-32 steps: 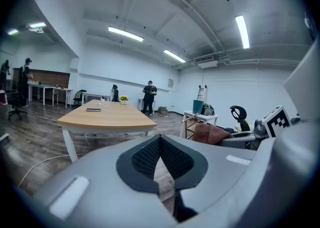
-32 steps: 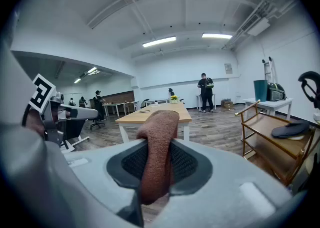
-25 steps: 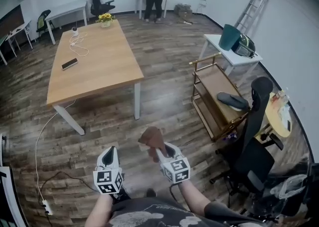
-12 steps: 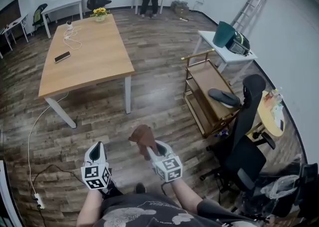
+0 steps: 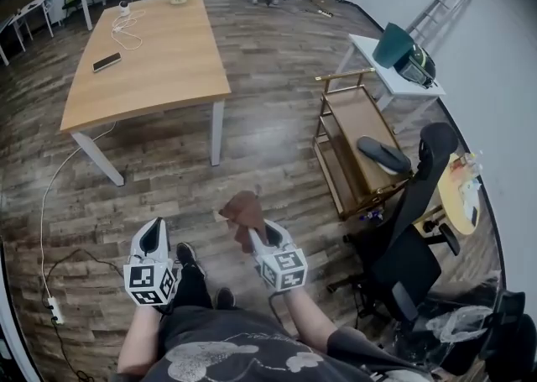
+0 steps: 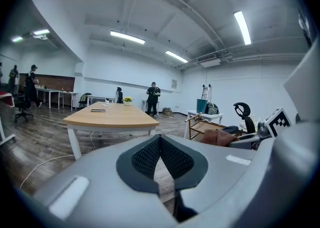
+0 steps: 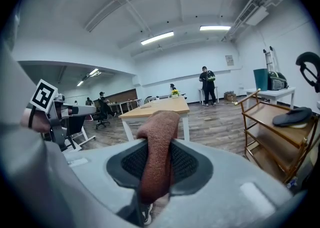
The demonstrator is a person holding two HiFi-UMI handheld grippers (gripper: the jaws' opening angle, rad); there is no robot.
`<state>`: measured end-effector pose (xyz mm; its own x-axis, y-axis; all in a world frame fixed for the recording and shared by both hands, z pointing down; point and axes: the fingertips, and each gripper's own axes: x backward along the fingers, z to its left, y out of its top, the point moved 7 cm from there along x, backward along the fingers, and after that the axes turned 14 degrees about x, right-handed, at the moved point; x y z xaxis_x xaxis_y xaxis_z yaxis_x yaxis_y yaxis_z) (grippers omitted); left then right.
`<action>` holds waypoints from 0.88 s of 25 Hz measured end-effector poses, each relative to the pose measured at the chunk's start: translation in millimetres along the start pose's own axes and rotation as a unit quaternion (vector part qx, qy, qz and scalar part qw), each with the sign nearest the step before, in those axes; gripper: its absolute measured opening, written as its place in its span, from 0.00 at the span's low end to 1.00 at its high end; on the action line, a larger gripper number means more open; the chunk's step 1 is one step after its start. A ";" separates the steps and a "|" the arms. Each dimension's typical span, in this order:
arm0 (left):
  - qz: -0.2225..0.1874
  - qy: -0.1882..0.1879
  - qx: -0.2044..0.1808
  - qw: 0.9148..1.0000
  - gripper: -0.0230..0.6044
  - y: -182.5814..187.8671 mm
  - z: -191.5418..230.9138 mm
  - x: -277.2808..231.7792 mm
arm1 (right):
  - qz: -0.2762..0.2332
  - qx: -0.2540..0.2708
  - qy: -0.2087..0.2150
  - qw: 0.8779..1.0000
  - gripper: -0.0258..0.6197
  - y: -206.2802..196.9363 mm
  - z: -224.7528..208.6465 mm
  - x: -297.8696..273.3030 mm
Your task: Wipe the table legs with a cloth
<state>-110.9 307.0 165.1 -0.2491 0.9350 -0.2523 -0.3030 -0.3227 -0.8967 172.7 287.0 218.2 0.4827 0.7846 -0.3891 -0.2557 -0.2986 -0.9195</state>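
A: Head view?
B: Person stood on wood floor. Table (image 5: 143, 53) lay at 11 o'clock, well apart from both grippers. Its near leg (image 5: 216, 132) was closest, and the next leg (image 5: 97, 159) sat out toward 10. Right gripper (image 5: 257, 234) carried the cloth (image 5: 242, 208), bunched above the jaws. Left gripper (image 5: 153, 236) hung at its 9 o'clock with nothing showing in it. No leg wiped yet, by my reading.
A: Left gripper view?
B: Jaws pressed together, pads meeting, nothing between them. Table at 11, cloth off at 3.
A: Right gripper view?
B: Jaws clamped on a fold of the cloth, the rest standing up in a loose roll. Table straight ahead at 12.
A: What could go wrong?
B: The hold was on a narrow fold only, so dragging it down a leg could pull the cloth free. A cable (image 5: 46, 212) ran across the floor by the 10 o'clock leg and could catch a foot on approach. The cart (image 5: 357, 149) at 2 stood near the walking line, and a wide swing of the right gripper could knock it
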 end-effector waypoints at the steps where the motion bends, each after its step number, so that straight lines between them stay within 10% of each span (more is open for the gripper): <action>1: 0.000 -0.001 0.002 1.000 0.07 0.1 3.4 -6.0 | 0.003 0.000 -0.002 1.000 0.18 0.0 -2.2 -3.9; 22: 0.045 -0.090 -0.001 0.995 0.07 55.6 79.6 -222.9 | 0.045 -0.016 -0.076 0.996 0.18 67.3 -92.2 -172.6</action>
<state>-145.4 68.9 200.4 -0.4364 0.8604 -0.2632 -0.2699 -0.4042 -0.8739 149.4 81.4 218.3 0.3267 0.8259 -0.4595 -0.2635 -0.3873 -0.8835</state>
